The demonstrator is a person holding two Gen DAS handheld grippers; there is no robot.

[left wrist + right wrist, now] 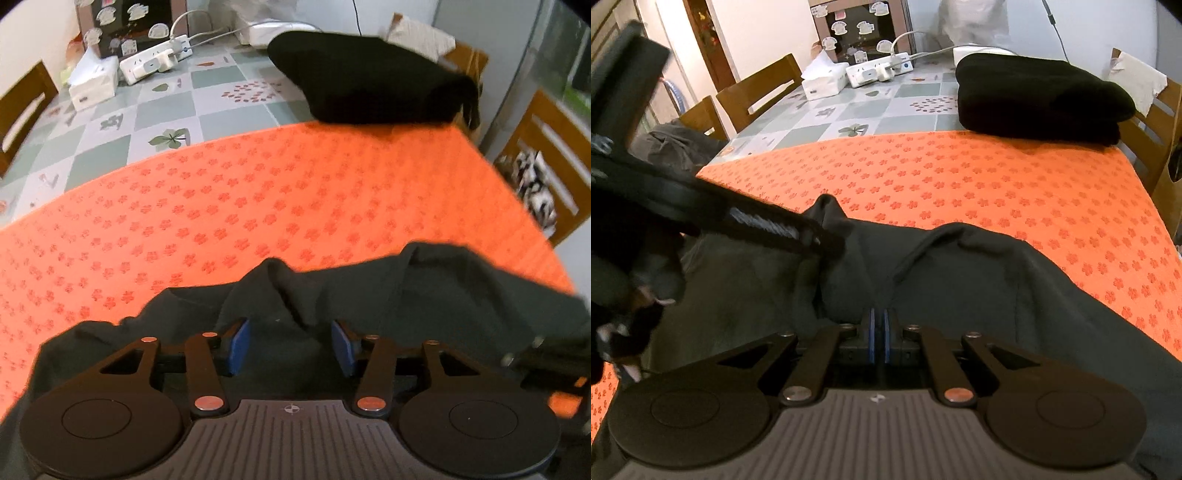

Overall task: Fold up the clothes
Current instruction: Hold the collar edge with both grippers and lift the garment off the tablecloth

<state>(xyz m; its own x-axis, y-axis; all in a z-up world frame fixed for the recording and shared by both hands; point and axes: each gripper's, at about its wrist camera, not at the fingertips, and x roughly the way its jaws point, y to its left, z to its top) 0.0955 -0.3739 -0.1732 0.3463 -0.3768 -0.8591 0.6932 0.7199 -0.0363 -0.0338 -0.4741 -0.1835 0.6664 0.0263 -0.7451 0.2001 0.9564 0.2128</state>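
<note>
While right tool [878, 332] pinches garment [960, 280].

The crumpled dark grey garment [960, 280] lies on the orange flower-patterned mat [960, 184] at 6 o'clock. The folded black cloth stack [1038, 96] sits at 1 o'clock, the white power strip [875, 72] at 12 o'clock on the surface [849, 110].

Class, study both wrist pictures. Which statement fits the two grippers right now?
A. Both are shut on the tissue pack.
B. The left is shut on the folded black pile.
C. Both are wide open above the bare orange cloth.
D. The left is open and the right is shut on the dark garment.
D: the left gripper has its blue pads spread apart over the dark garment, while the right gripper has its pads pressed together on a fold of it.
</note>
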